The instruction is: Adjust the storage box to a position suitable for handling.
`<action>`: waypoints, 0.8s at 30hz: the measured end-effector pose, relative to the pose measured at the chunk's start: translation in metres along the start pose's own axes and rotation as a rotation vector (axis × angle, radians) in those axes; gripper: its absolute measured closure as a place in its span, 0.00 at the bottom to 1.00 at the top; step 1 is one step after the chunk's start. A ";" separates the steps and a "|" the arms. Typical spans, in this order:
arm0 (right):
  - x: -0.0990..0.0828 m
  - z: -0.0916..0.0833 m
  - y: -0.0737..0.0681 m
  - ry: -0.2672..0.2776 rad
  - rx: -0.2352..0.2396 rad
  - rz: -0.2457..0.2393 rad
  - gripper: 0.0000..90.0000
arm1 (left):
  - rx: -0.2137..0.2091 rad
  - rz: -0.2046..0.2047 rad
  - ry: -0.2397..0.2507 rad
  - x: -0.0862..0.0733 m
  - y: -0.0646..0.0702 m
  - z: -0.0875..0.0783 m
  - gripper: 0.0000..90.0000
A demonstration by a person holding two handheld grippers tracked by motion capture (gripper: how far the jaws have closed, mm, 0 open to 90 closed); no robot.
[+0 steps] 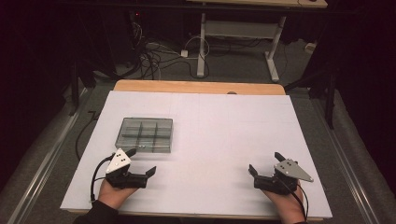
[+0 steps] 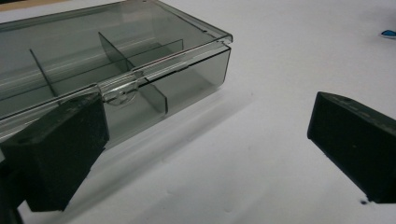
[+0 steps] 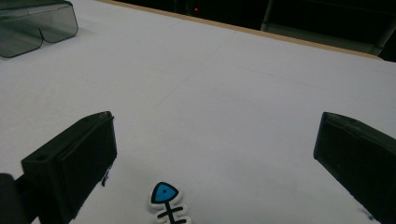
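Both my grippers stand wide apart: right gripper (image 3: 215, 158) should drop squarely over the fish charm (image 3: 167, 203); left gripper (image 2: 205, 149) waits near the lidded box (image 2: 116, 60).

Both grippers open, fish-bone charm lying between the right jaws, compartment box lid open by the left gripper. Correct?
Not the lid: the left gripper view shows the compartment box with its clear lid shut. The rest holds: left gripper and right gripper open, fish-bone charm between the right jaws.

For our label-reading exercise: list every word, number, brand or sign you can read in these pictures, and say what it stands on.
No readable text anywhere.
Smoky compartment box: plain, no label.
Fish-bone sticker: a blue-headed fish skeleton drawing, no lettering.
White table sheet: blank.
Grey three-cornered plate on the left claw: holes only, no markings legible.
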State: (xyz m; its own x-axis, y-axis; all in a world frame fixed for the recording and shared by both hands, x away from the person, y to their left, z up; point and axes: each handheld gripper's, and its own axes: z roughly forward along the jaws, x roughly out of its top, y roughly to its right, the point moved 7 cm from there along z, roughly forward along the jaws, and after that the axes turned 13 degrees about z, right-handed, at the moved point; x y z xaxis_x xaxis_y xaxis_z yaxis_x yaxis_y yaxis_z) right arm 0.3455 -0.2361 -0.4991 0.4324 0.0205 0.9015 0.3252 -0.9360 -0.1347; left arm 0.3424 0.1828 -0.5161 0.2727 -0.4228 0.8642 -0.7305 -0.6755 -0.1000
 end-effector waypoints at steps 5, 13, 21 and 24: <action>0.001 -0.002 0.002 0.007 0.002 0.009 0.00 | -0.001 0.003 -0.007 -0.001 0.001 0.000 0.00; 0.000 0.000 0.000 0.003 0.019 0.010 0.00 | -0.016 0.004 -0.005 -0.002 0.002 -0.001 0.00; 0.000 -0.002 0.001 0.000 0.023 0.014 0.00 | -0.010 0.004 0.000 -0.002 0.001 -0.001 0.00; -0.001 -0.002 0.000 -0.004 0.025 0.016 0.00 | -0.022 -0.037 0.010 -0.001 -0.002 -0.002 0.00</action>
State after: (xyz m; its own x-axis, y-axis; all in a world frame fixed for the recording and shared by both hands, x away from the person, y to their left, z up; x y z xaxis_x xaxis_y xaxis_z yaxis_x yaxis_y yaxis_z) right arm 0.3434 -0.2372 -0.4995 0.4409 0.0066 0.8976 0.3390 -0.9271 -0.1596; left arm 0.3427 0.1855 -0.5158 0.2939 -0.3914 0.8720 -0.7336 -0.6772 -0.0567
